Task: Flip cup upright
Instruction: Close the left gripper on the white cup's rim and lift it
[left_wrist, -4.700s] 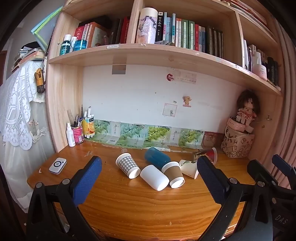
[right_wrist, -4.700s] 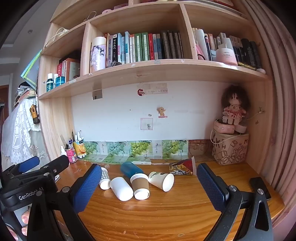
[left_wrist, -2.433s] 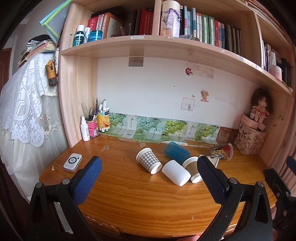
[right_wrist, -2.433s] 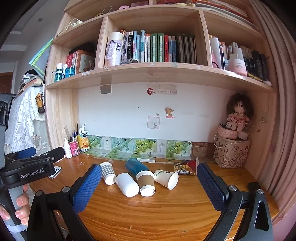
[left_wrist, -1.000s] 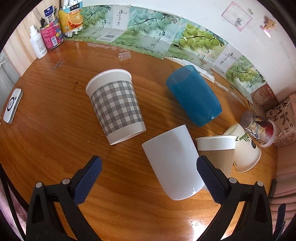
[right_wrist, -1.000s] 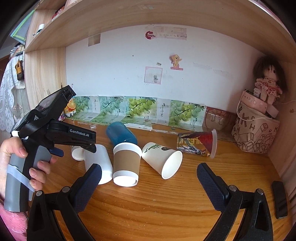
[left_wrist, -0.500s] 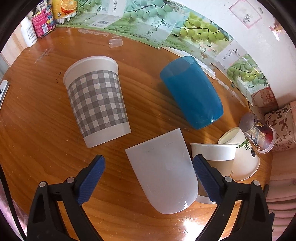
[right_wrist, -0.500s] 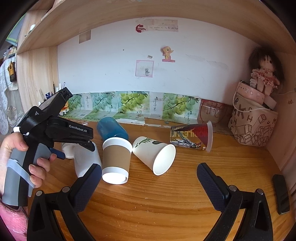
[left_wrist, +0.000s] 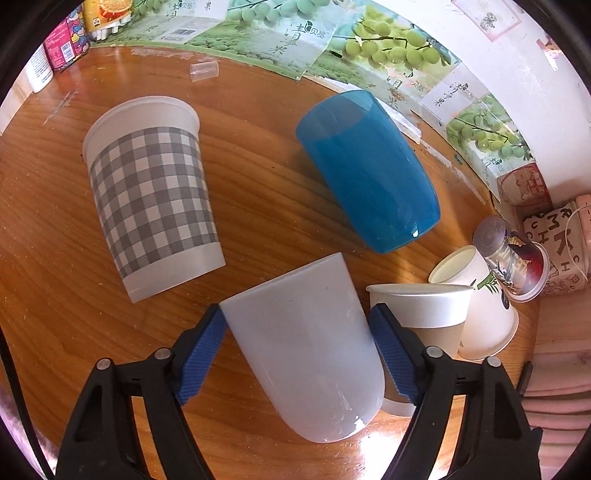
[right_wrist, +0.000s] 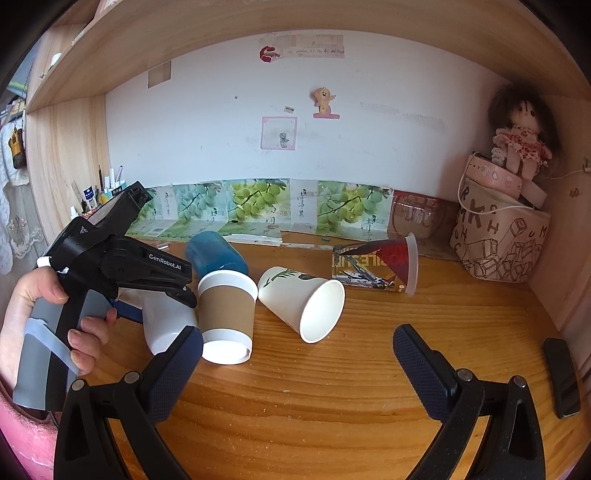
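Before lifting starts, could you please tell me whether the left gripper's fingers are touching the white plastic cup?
Touching. The left wrist view shows both blue fingers of the left gripper pressed against the white plastic cup's sides, with no gap.

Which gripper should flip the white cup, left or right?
Left. The left gripper has its pads against both sides of the white cup; the right gripper hangs open over bare desk.

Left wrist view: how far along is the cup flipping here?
Nothing is upright yet. The left gripper has its pads against both sides of the white cup, which lies on its side on the desk. The right gripper is open and idle. The checked cup, blue cup and brown-sleeved cup also lie tipped over.
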